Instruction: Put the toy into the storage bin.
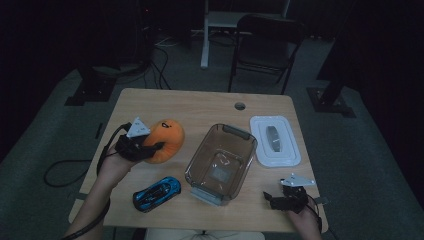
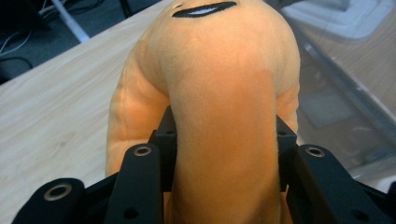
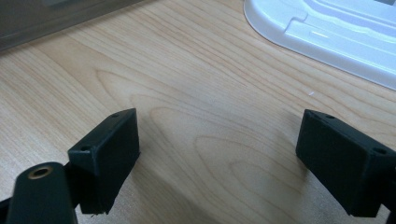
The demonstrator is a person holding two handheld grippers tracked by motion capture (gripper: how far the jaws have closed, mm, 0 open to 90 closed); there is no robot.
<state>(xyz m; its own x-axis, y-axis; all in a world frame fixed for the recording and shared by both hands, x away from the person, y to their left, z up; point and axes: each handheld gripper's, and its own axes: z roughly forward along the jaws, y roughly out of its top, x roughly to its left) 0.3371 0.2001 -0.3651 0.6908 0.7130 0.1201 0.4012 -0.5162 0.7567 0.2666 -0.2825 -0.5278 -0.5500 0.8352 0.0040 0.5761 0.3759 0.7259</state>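
Left gripper (image 1: 150, 148) clamped on soft orange plush toy (image 1: 166, 140), jaws pressing both sides of plush. Toy left of clear brown plastic bin (image 1: 220, 162), near its rim. Right gripper (image 1: 274, 198) low over wooden table (image 1: 200, 107), right of bin, jaws spread wide with nothing between them. White lid (image 1: 275, 141) beyond it.

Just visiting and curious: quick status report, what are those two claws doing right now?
Left gripper shut on orange plush toy. Right gripper open over bare table. Clear bin beside toy, blue toy car nearby; path looks clear.
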